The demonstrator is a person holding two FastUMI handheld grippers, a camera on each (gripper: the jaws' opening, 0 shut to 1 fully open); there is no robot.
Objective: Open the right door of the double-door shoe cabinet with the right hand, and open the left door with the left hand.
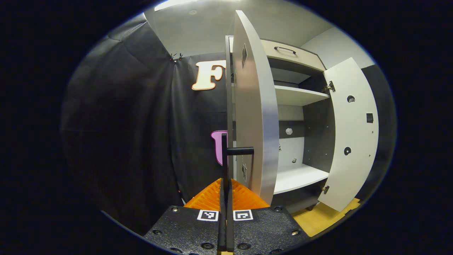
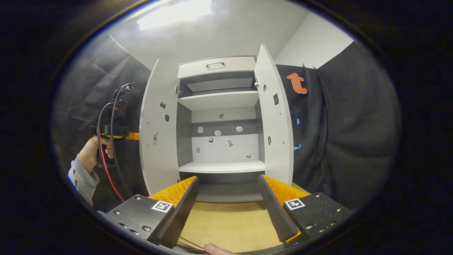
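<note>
Booth, no legible labels — cabinet (image 2: pixel 219 141) doors open, left claw (image 1: pixel 225 184) clamps handle (image 1: pixel 225 156).

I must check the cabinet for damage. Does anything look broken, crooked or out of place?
Nothing stands out. Both doors, left door and right door, hang open and look straight, and the shelves sit level. The left gripper grips the left door's handle.

In the right gripper view, the left door (image 2: pixel 157 131) hides the tips of the left gripper (image 2: pixel 132 136). The small bits (image 2: pixel 217 133) on the cabinet's back wall are too tiny to tell what they are.

In the left gripper view, the left door's (image 1: pixel 255 117) handle (image 1: pixel 235 151) is partly hidden behind the fingers (image 1: pixel 224 198).
</note>
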